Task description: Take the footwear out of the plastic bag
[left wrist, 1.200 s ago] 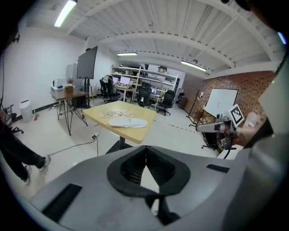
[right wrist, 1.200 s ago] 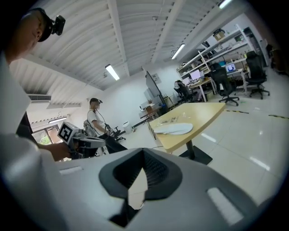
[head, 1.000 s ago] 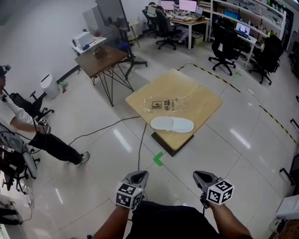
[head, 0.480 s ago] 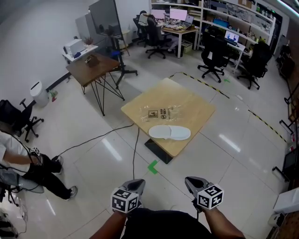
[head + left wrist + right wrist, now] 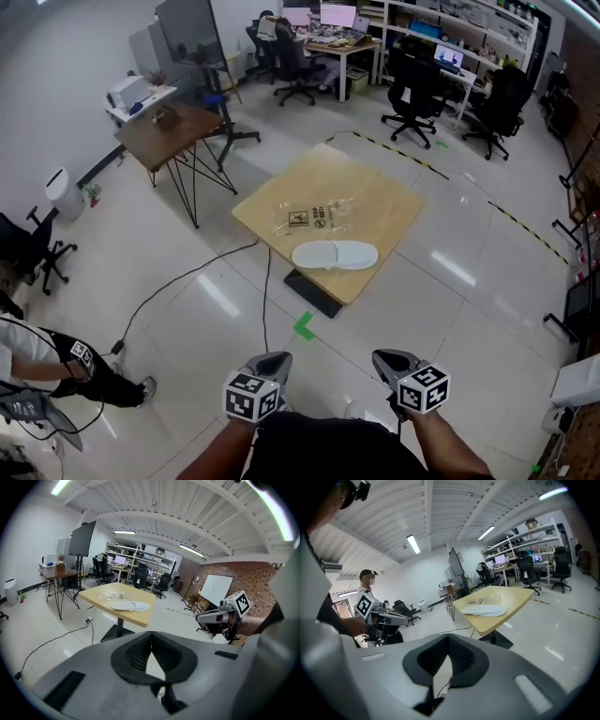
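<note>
A pair of white slippers (image 5: 335, 254) lies near the front edge of a square wooden table (image 5: 380, 211). Behind them lies a clear plastic bag (image 5: 317, 217) with black print, flat and apart from the slippers. The slippers (image 5: 130, 605) and bag (image 5: 108, 596) also show in the left gripper view, and the slippers (image 5: 484, 611) in the right gripper view. My left gripper (image 5: 276, 360) and right gripper (image 5: 386, 359) are held low in front of me over the floor, well short of the table. Both are shut with nothing between their jaws.
A black cable (image 5: 202, 275) runs across the shiny floor to the table's base, by a green tape mark (image 5: 304, 325). A second wooden table (image 5: 169, 129) stands at the back left, office chairs (image 5: 412, 98) and desks at the back. A person (image 5: 42, 361) sits at the left.
Over the three head views the table has slid slightly left and the room shifted. Both grippers stay low and shut. The person at the left has dropped toward the lower left corner.
</note>
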`<state>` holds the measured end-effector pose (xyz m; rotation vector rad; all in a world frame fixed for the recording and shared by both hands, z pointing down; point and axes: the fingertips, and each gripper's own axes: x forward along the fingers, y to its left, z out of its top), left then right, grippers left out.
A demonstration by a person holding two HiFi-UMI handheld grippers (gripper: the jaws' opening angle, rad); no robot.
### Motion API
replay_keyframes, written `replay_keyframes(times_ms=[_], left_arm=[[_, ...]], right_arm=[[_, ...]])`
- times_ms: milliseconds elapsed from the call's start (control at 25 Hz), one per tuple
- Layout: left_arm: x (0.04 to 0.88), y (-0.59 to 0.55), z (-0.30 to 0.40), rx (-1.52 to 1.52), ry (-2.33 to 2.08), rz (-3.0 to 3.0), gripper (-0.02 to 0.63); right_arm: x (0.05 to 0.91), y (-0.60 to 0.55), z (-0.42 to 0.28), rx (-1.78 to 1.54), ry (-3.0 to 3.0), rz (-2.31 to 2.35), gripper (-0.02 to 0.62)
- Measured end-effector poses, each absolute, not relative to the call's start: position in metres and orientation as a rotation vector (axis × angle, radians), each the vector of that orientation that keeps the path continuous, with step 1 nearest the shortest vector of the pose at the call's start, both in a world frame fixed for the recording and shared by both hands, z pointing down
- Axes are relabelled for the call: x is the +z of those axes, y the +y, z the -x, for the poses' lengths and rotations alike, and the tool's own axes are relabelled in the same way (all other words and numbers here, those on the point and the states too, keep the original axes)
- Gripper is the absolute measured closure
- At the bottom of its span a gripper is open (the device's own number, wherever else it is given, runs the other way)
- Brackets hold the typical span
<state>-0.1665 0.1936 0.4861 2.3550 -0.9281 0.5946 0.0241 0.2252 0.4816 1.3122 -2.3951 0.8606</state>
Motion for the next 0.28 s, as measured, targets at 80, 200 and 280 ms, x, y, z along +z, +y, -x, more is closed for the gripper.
replay_keyframes(times_ms=[80,200,280], left_arm=[[0.4879,0.1930,0.1669,0.597,-0.924,-2.356,0.598],[0.4868,0.1907,0.1637,0.589,-0.922,-2.362,0.598],[0.4853,0.1902,0.1596,0.584,-0.919,-2.369,0.598]], right_arm=[[0.4803,0.2249,-0.0214,0.843,-2.399,-1.315,0.595],[0.4794,0.2252,-0.0209,0.839,-2.400,-1.321,0.595],[0.4802,0.2268,-0.0227,0.843,-2.397,-1.323,0.595]])
